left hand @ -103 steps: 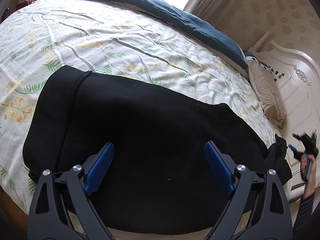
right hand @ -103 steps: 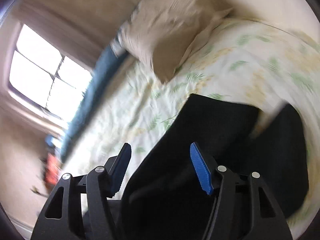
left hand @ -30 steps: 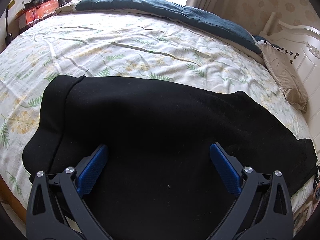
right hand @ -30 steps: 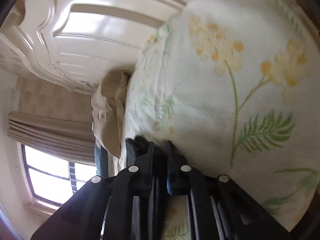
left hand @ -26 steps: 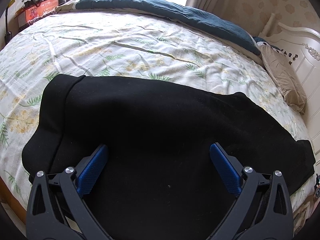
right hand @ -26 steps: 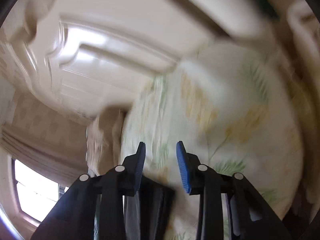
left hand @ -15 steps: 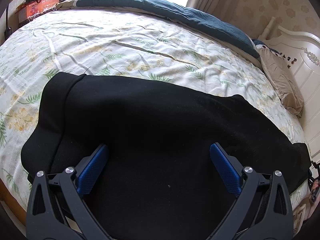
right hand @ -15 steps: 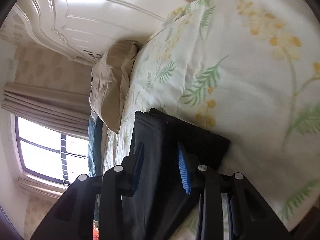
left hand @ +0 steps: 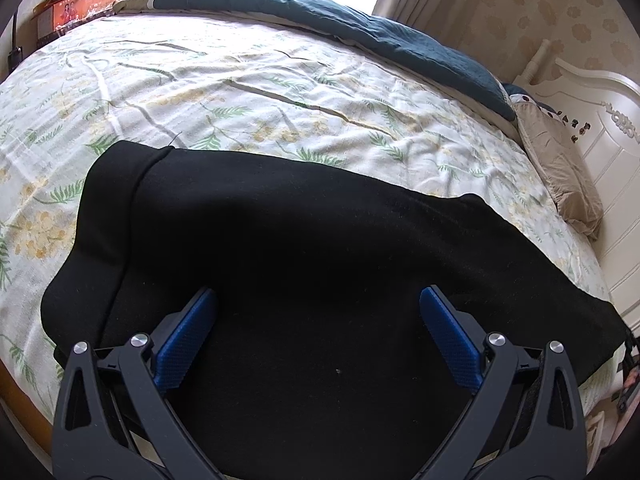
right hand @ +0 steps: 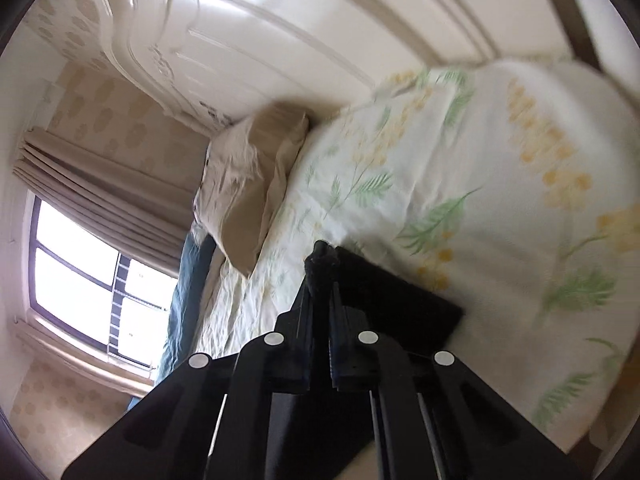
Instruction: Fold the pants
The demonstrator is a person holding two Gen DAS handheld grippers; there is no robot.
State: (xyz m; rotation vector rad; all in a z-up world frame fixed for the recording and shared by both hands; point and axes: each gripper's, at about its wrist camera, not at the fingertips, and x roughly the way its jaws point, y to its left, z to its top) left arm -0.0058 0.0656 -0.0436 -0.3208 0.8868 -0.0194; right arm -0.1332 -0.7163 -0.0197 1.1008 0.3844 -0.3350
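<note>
Closing on the hem, our right gripper (right hand: 320, 276) has just pinched one end of the black pants (left hand: 320, 260), which half a second ago sat loose between its pads; the fold can begin. Our left gripper (left hand: 316, 336) hovers, blue pads wide apart, above the soft matte cloth spread flat across the wrinkled floral bedsheet (left hand: 240, 92), beside a tan pillow (right hand: 248, 184).

Our left claw (left hand: 318, 332) hangs tilted downward with its blue pads (left hand: 186, 338) spread wide, gripping nothing. Our right claw (right hand: 320, 280) has just been closing; its fingers are now pinched together on a corner of the pants (right hand: 392, 300), its view rolled sideways.
</note>
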